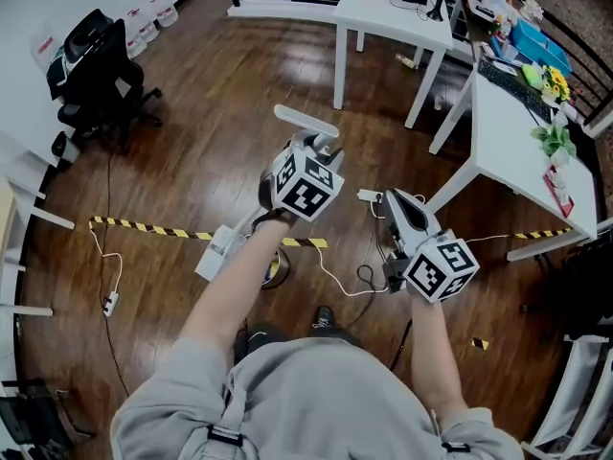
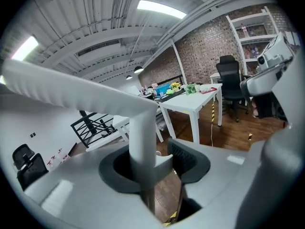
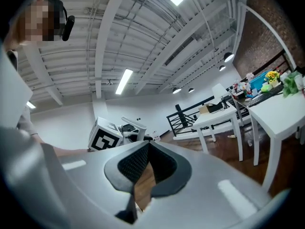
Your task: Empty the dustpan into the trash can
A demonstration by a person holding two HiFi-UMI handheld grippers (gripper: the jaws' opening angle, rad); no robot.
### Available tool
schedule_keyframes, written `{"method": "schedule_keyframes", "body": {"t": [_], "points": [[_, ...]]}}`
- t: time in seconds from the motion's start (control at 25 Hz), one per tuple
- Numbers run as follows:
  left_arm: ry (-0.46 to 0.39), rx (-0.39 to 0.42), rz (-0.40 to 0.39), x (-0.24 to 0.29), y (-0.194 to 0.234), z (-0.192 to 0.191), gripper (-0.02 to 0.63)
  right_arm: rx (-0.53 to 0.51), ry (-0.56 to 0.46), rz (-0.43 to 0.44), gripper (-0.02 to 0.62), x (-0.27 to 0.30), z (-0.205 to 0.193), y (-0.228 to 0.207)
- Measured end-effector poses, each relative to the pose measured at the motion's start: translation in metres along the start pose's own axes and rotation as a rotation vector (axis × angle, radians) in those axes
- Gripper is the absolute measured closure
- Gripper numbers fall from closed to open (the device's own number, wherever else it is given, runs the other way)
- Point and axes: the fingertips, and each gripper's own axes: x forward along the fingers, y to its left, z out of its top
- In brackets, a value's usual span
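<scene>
Two white desks sit at 1 o'clock on the wood floor. The dustpan (long-handled, white) has its pan at 8 o'clock. The left claw clamps its upright handle. The right claw, at 4 o'clock, is closed and empty.

1. Seen from above, the person's bare left forearm stretches forward. At its end, the left gripper has its jaws clamped on the upright post of the white dustpan handle, just below the crossbar.
2. That gripper's marker cube sits just behind the handle, on the person's side.
3. The right forearm reaches out to the right of the handle, carrying the right gripper near the handle but clear of it.
4. The right gripper's jaws meet at the tips with nothing between them.
</scene>
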Motion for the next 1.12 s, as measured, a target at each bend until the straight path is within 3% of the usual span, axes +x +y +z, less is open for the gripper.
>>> {"method": "schedule_keyframes", "body": {"t": [0.24,0.52,0.84,1.12], "points": [[-0.053,-0.054,0.067,-0.058,0.055,-0.01,0.43,-0.001,0.022,0.131,0.598,0.044,-0.006,0.042],[-0.113,-0.213,0.231,-0.182,0.148,-0.058,0.431,-0.049,0.057,0.307,0.598,0.099,-0.016,0.132],[-0.165,-0.381,0.391,-0.337,0.221,-0.15,0.431,-0.105,0.115,0.481,0.597,0.154,-0.046,0.265],[-0.211,-0.489,0.502,-0.448,0.261,-0.207,0.434,-0.125,0.162,0.54,0.598,0.181,-0.083,0.345]]}}
